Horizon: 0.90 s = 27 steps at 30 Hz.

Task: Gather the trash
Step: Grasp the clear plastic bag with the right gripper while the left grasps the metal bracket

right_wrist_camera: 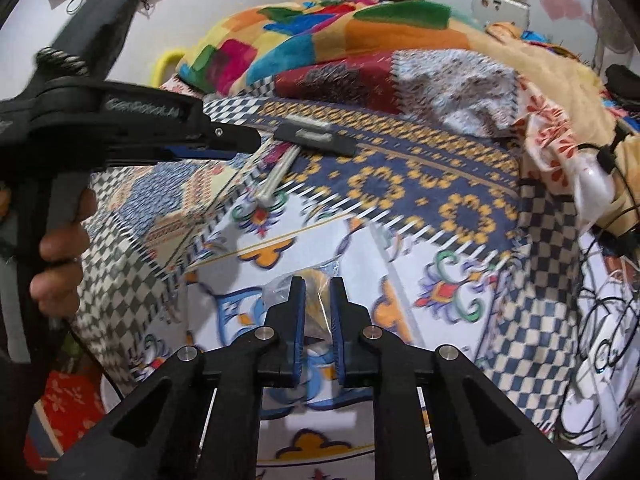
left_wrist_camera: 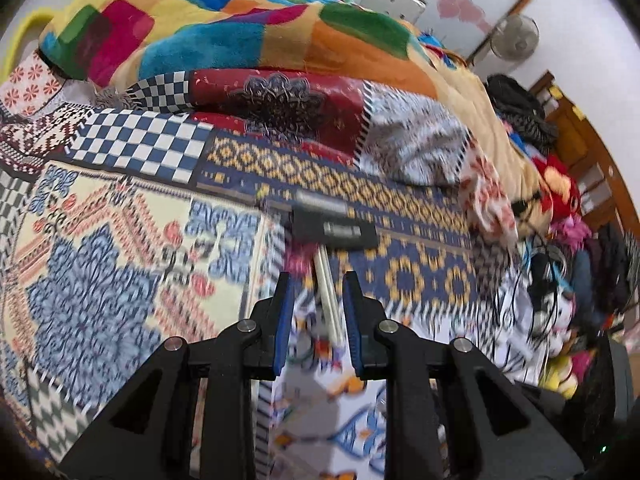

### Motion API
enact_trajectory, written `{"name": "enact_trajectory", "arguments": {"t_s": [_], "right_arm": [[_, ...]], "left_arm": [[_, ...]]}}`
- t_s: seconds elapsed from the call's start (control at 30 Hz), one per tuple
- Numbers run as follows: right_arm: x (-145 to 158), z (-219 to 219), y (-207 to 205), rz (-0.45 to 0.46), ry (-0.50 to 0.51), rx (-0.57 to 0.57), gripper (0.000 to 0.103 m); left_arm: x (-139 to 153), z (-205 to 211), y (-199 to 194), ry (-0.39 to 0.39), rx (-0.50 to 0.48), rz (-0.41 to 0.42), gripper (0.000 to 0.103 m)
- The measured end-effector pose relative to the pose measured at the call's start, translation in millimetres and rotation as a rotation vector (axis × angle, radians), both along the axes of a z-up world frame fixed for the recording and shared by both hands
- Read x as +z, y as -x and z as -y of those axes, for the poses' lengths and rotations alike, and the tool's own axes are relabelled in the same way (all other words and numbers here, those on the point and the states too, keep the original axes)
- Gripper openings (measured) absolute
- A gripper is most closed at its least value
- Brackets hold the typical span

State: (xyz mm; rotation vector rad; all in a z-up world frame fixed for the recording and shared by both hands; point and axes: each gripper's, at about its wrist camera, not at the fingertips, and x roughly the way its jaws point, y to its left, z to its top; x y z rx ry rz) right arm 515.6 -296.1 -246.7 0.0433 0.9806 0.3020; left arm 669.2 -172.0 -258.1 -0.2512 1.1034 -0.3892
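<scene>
A pale thin stick-like wrapper [left_wrist_camera: 329, 296] lies on the patterned bedsheet [left_wrist_camera: 120, 220], just below a dark flat box [left_wrist_camera: 334, 226]. My left gripper [left_wrist_camera: 316, 280] is open, its jaws on either side of the stick's near part. The right wrist view shows the same stick [right_wrist_camera: 276, 178], the box [right_wrist_camera: 316, 136] and the left gripper [right_wrist_camera: 240, 144] from the side. My right gripper [right_wrist_camera: 317, 284] is shut on a clear crinkled plastic wrapper [right_wrist_camera: 316, 304] with something yellowish inside, held above the sheet.
Folded colourful blankets [left_wrist_camera: 240, 40] are piled at the back of the bed. Clothes, black cables [right_wrist_camera: 612, 308] and clutter lie at the right. A wall fan [left_wrist_camera: 514, 36] and a wooden door frame stand behind. A hand [right_wrist_camera: 60, 248] holds the left gripper.
</scene>
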Motion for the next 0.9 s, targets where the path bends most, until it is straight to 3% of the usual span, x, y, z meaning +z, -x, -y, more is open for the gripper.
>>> {"name": "enact_trajectory", "arguments": {"t_s": [0.33,0.43,0.5,0.53,0.67,0.9], "right_arm": [[-2.7,22.7,-20.6,0.026,-0.020,-0.073,0.010],[-3.7,24.0,-20.4,0.028,-0.032,-0.077,0.010],[-4.7,22.8,-20.9,0.030,-0.035,-0.078,0.010],[-5.1,22.5,-20.5,0.030,-0.037,-0.080,0.010],[-3.8,22.1,-19.7,0.026,-0.038,-0.087,0.010],[6.6,23.6,-11.8,0.021,-0.045,-0.092,0.010]], "left_arm": [[-30.6,-1.2,-40.0,0.108,0.068,-0.068,0.022],[-33.4,-0.7,-42.3,0.116,0.077,-0.053,0.022],[-32.5,2.9,-42.3,0.095,0.068,-0.043,0.020],[-32.7,5.5,-42.0,0.092,0.054,-0.043,0.013],[-22.8,12.3,-29.9,0.044,0.021,-0.009,0.011],[15.8,18.5,11.2,-0.053,-0.046,0.089,0.002]]}}
